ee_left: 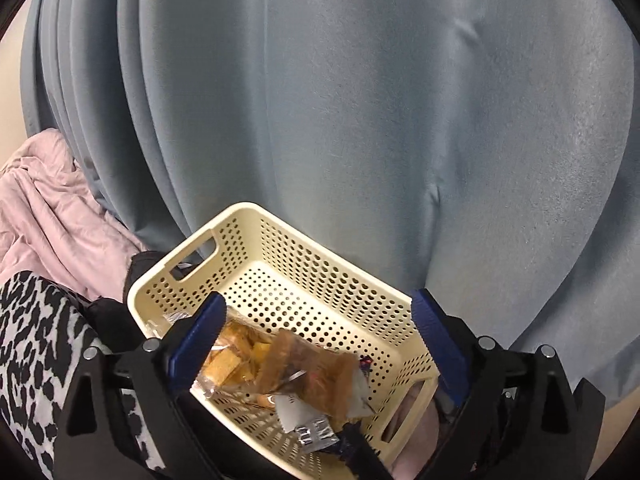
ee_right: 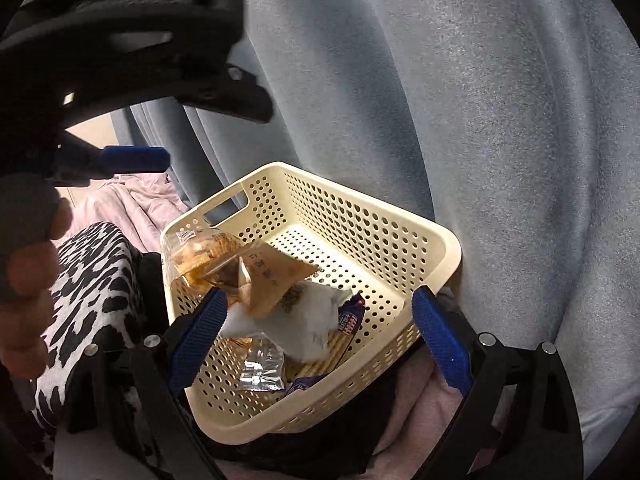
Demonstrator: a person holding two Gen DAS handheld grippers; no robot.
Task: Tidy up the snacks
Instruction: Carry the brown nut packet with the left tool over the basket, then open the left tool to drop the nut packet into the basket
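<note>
A blue-grey curtain [ee_left: 360, 120] hangs behind the cream perforated basket [ee_right: 360, 216], where snack packets [ee_right: 280, 300] lie heaped at its near end, while the left gripper [ee_left: 316, 320] and right gripper [ee_right: 320, 320] hover with jaws spread, pinching nothing.

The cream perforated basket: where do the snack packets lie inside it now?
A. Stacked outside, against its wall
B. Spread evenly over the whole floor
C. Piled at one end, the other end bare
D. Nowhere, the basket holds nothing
C: in the right wrist view the snack packets crowd the end of the cream perforated basket nearest the camera, while the floor at its far end shows only holes.
</note>
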